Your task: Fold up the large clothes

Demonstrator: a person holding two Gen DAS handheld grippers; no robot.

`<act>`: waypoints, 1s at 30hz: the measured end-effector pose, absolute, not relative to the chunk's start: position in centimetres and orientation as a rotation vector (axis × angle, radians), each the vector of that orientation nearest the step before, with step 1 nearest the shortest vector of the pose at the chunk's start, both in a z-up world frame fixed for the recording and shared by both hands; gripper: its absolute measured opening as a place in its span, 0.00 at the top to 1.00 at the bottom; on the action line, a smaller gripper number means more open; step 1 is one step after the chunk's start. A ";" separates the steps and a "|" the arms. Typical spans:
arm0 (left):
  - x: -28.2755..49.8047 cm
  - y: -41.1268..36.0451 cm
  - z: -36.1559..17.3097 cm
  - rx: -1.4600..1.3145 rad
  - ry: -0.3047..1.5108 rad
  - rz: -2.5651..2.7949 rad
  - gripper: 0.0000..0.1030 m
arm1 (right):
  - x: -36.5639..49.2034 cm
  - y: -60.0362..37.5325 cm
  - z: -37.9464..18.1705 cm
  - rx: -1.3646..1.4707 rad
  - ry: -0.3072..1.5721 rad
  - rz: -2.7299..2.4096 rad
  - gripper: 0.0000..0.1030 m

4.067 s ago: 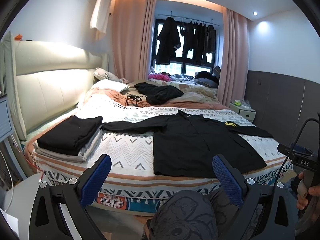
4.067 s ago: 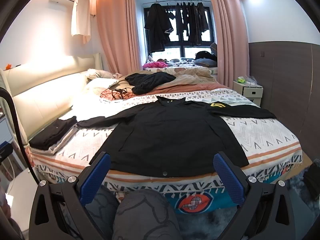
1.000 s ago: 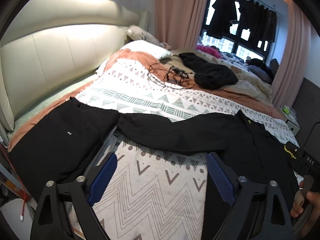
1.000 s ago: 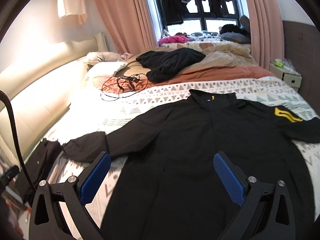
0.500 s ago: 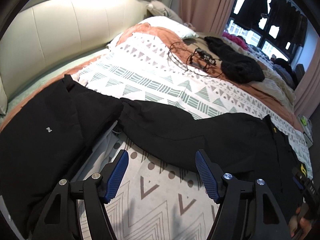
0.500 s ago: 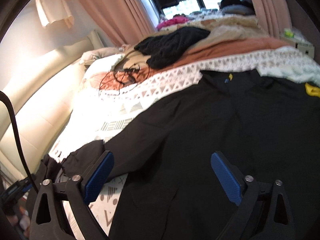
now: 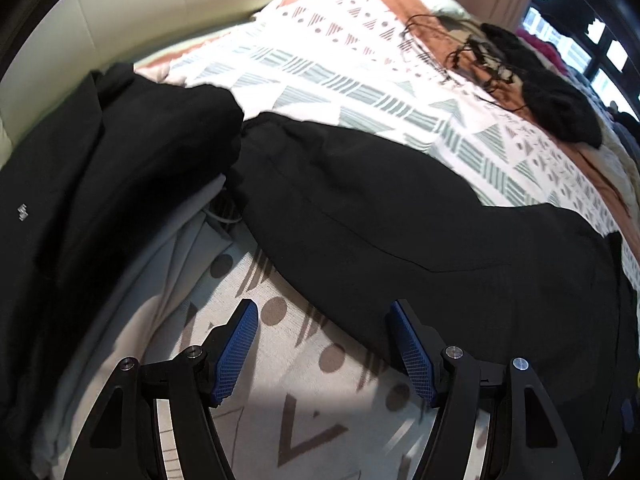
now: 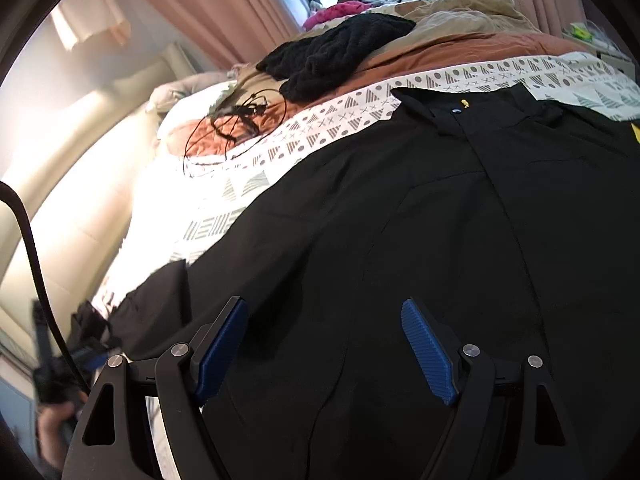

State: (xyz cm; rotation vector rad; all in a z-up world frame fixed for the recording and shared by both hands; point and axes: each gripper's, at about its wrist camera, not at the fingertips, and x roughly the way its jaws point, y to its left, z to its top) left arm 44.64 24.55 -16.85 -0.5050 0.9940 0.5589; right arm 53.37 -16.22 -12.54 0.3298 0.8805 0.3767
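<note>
A large black jacket [image 8: 440, 220] lies spread flat on the patterned bedspread [image 7: 304, 364], collar [image 8: 456, 104] toward the far side. Its left sleeve [image 7: 360, 208] stretches toward a folded pile. My left gripper [image 7: 320, 312] hovers low over the bedspread just in front of that sleeve, jaws partly open with nothing between them. Over the jacket's left front, near the armpit, my right gripper [image 8: 323, 308] has its jaws closing; no cloth is pinched between the blue pads [image 8: 428, 352].
A folded black garment [image 7: 100, 168] on a grey one [image 7: 160, 272] lies at the sleeve's end, against the cream headboard [image 7: 140, 12]. Tangled cables [image 8: 236, 120] and a black knit [image 8: 340, 52] lie farther up the bed. A hand holds the left gripper [image 8: 80, 356].
Both grippers have come down and forward, close over the bed. The left one now sits by the sleeve, the right over the jacket's front. Both pairs of jaws have narrowed.
</note>
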 end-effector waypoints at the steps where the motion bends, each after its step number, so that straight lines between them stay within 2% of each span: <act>1: 44.9 24.9 -17.3 -0.529 0.998 0.567 0.32 | 53.5 -16.3 -12.6 0.341 0.880 0.377 0.23; 4: 45.6 25.5 -18.1 -0.568 0.978 0.571 0.35 | 53.9 -16.6 -13.0 0.381 0.889 0.385 0.23; 5: 45.7 25.4 -18.0 -0.561 0.968 0.579 0.50 | 54.1 -16.8 -13.1 0.390 0.890 0.390 0.23; 6: 45.9 25.3 -18.0 -0.553 0.964 0.583 0.73 | 54.2 -16.9 -13.1 0.397 0.886 0.394 0.26; 8: 46.2 25.1 -17.8 -0.555 0.971 0.572 0.94 | 54.5 -17.4 -13.2 0.426 0.883 0.402 0.32; 11: 46.1 24.5 -16.1 -0.589 0.938 0.512 0.98 | 55.4 -18.2 -13.9 0.573 0.915 0.464 0.44; 13: 46.2 24.0 -14.0 -0.573 0.888 0.484 0.99 | 56.0 -18.3 -14.0 0.606 0.910 0.478 0.55; 18: 46.2 23.1 -7.5 -0.531 0.787 0.407 1.00 | 57.9 -17.9 -15.7 0.661 0.946 0.468 0.72; 21: 46.3 22.3 -3.5 -0.487 0.719 0.374 1.00 | 59.4 -17.2 -17.0 0.693 0.967 0.475 0.73; 25: 47.3 20.4 1.0 -0.420 0.632 0.340 1.00 | 60.7 -16.1 -18.2 0.723 1.001 0.505 0.79; 30: 49.6 18.7 5.1 -0.368 0.549 0.301 1.00 | 62.2 -14.3 -19.7 0.755 1.035 0.531 0.80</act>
